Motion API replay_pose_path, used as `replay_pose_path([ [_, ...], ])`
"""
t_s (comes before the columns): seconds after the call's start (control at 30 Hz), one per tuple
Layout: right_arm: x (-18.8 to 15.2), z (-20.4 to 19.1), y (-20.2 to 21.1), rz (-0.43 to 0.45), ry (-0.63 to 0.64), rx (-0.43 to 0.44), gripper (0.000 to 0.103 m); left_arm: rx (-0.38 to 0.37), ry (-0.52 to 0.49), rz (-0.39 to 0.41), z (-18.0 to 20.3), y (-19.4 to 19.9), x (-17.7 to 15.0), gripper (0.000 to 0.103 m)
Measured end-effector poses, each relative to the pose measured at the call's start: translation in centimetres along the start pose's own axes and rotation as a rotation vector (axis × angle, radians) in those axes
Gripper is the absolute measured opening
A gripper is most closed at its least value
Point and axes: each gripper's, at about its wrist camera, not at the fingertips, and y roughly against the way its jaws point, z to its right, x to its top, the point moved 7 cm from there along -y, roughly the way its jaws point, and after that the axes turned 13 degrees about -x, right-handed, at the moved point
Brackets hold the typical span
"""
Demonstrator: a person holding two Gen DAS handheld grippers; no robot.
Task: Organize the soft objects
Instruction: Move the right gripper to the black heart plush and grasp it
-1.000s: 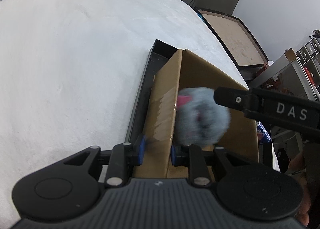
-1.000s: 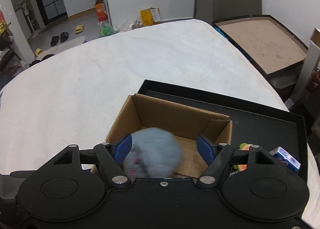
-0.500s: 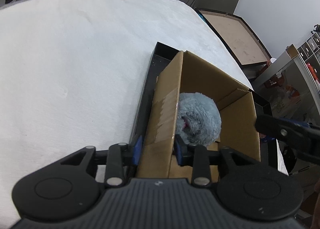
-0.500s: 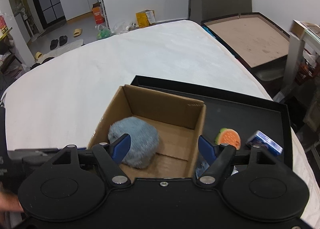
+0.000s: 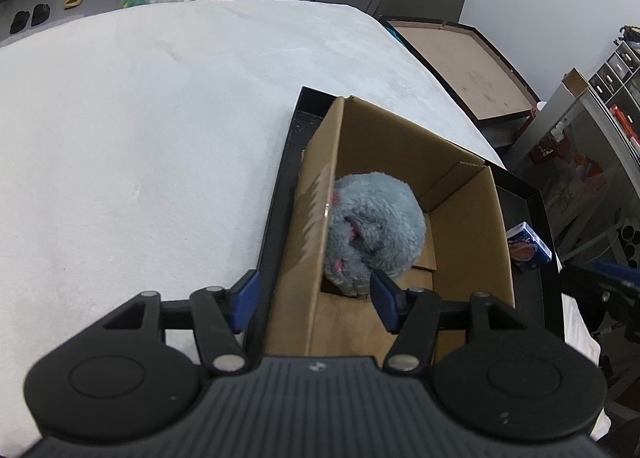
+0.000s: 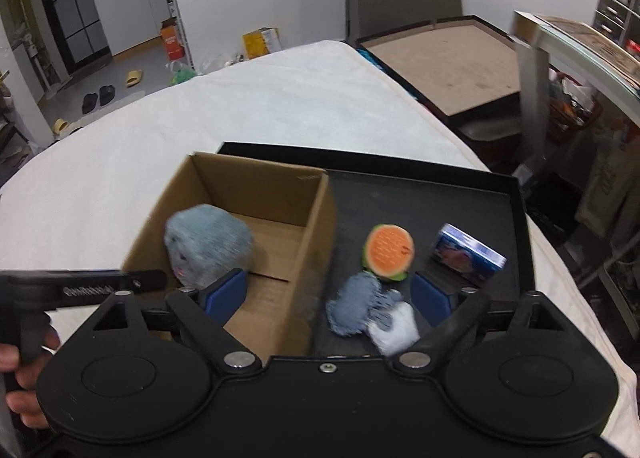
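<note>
A grey plush toy (image 5: 376, 234) (image 6: 208, 246) lies inside the open cardboard box (image 5: 400, 146) (image 6: 256, 186), against its left wall. The box stands at the left end of a black tray (image 5: 280, 194) (image 6: 420, 194). My left gripper (image 5: 316, 302) straddles the box's near-left wall; its jaws are opening and the pads stand off the cardboard. My right gripper (image 6: 326, 294) hovers over the box's right wall and a blue-grey and white soft toy (image 6: 360, 308) on the tray. Its jaws are opening and press on nothing. A soft watermelon slice (image 6: 388, 252) lies just beyond.
A small blue carton (image 6: 468, 254) (image 5: 528, 248) sits at the tray's right end. The tray rests on a white padded surface (image 5: 140, 118) whose edge falls away at the right. A hand (image 6: 20, 362) holds the left gripper's handle at the lower left of the right wrist view.
The grey plush dropped from between the right gripper's fingers into the box and settled. The right gripper moved right over the tray and widened. The left gripper's jaws spread off the box wall.
</note>
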Motion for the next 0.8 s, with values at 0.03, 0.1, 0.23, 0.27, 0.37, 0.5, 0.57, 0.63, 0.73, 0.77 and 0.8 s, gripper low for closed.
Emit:
replay_pose_path([
  [0.03,-0.3,0.5,-0.1,-0.004,-0.006,-0.003,0.089,0.002,-0.005,0.002,0.2,0.0,0.0,0.063],
  [0.1,-0.9,1.4,-0.2,-0.012,-0.019,-0.012,0.092,0.013,-0.017,0.003,0.5,0.1,-0.1,0.067],
  [0.23,-1.7,3.4,-0.4,-0.014,-0.057,-0.035,0.098,0.035,-0.054,0.015,1.3,0.2,-0.2,0.070],
  [0.27,-1.8,3.9,-0.6,-0.017,-0.067,-0.039,0.098,0.037,-0.057,0.013,1.4,0.1,-0.3,0.071],
  [0.37,-2.4,4.9,-1.1,-0.030,-0.091,-0.047,0.098,0.047,-0.064,0.003,1.6,-0.3,-0.6,0.071],
  [0.5,-3.4,6.0,-2.1,-0.049,-0.113,-0.051,0.098,0.062,-0.079,-0.008,2.0,-0.7,-1.0,0.072],
  [0.57,-4.0,6.3,-2.6,-0.065,-0.122,-0.050,0.098,0.066,-0.083,-0.012,2.1,-0.9,-1.0,0.072],
  [0.63,-4.8,6.6,-3.4,-0.089,-0.127,-0.049,0.098,0.071,-0.090,-0.014,2.3,-1.1,-1.0,0.072],
  [0.73,-6.0,6.9,-4.6,-0.132,-0.141,-0.051,0.094,0.082,-0.096,-0.019,2.5,-1.5,-1.1,0.072],
  [0.77,-6.4,7.0,-5.0,-0.151,-0.149,-0.050,0.093,0.086,-0.099,-0.022,2.5,-1.7,-1.2,0.072],
  [0.8,-6.8,7.1,-5.5,-0.175,-0.158,-0.047,0.093,0.089,-0.100,-0.025,2.5,-1.8,-1.3,0.072],
])
